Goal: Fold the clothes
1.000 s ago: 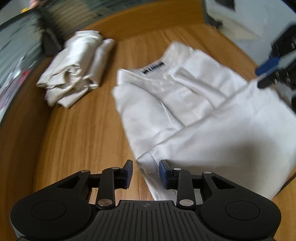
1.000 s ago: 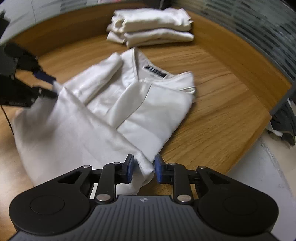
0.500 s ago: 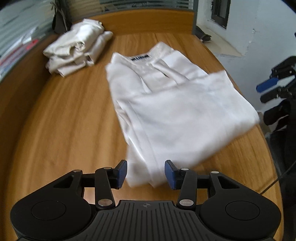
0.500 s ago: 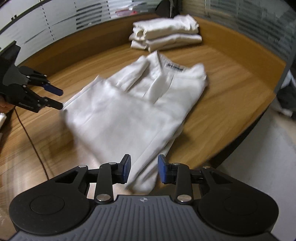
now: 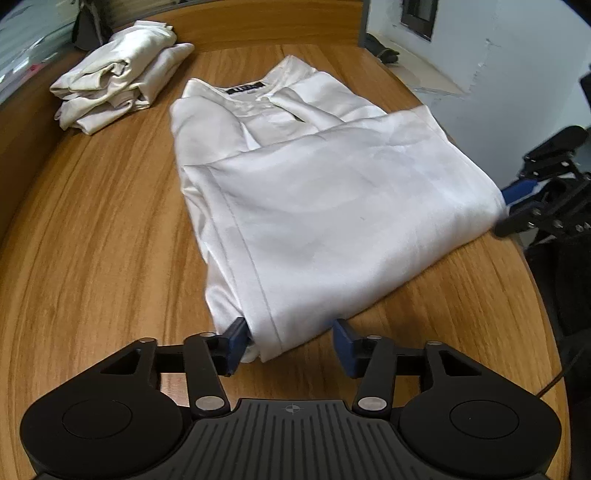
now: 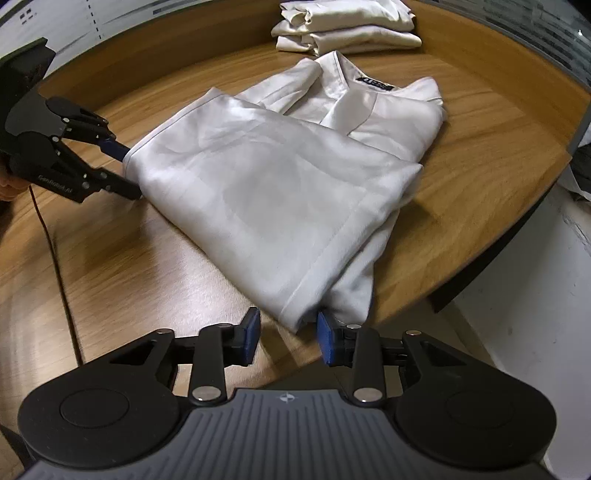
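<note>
Wooden table (image 5: 92,221), curved edge; white wall at upper right of left view. Upper left: one stack of folded clothes (image 5: 118,74). One white shirt (image 5: 314,192) folded at centre, fold corners between each gripper's blue pads. Left gripper (image 5: 290,341) spread wide, nothing pinched. Right gripper (image 6: 288,334) spread too.

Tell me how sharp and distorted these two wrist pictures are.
Left wrist view: white shirt sharp; fisheye bows the wooden table. Right wrist view: table near the right hand-held gripper is smeared with pale glare; the folded stack stays clear.
</note>
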A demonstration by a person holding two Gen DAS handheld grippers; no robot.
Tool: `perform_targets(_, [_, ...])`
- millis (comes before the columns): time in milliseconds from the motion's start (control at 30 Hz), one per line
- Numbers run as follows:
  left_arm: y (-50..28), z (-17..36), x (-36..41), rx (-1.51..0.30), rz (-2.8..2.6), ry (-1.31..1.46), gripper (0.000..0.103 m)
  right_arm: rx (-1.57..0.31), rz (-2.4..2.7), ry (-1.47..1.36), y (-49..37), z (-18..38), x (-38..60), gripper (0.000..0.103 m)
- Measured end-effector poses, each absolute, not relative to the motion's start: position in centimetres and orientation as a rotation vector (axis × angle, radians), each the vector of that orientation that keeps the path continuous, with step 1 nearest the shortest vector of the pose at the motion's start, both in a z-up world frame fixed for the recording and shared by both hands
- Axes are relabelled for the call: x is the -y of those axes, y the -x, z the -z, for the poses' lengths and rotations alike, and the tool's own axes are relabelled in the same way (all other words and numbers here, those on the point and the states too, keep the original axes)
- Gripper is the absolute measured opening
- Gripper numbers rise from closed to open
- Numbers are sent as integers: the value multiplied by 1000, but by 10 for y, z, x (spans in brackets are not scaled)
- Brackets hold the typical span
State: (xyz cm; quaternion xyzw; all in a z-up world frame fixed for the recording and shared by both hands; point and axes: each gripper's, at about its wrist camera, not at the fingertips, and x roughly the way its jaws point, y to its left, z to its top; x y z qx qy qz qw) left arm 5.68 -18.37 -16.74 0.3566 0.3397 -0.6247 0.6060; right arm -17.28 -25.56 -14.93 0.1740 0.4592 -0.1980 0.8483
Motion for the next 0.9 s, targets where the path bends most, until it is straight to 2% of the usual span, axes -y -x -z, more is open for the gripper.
perform_targets(33, [-55, 168, 183, -780, 1440, -824, 54, -965, 420, -369, 171, 151, 257, 21])
perform_targets(67, [-54, 168, 182, -770, 1436, -820, 48, -956, 422, -369, 170, 151, 258, 18])
perform_targets(100, [-53, 167, 181, -753, 1429, -814, 30, -952, 421, -368, 170, 151, 259, 14])
perform_targets(167, [-52, 164, 179, -743, 1431, -787, 14, -933, 413, -372, 171, 148, 261, 9])
perform_targets(200, [-52, 161, 177, -741, 1431, -768, 12, -923, 408, -371, 172, 146, 261, 7])
perform_targets(500, [-29, 107, 141, -711, 1475, -668, 8, -847, 355, -389, 199, 95, 253, 5])
perform_targets(633, [-20, 81, 133, -751, 1488, -616, 8, -828, 324, -422, 215, 64, 252, 5])
perform_targets(900, [-51, 52, 189, -831, 1399, -469, 7, -741, 374, -504, 209, 27, 306, 4])
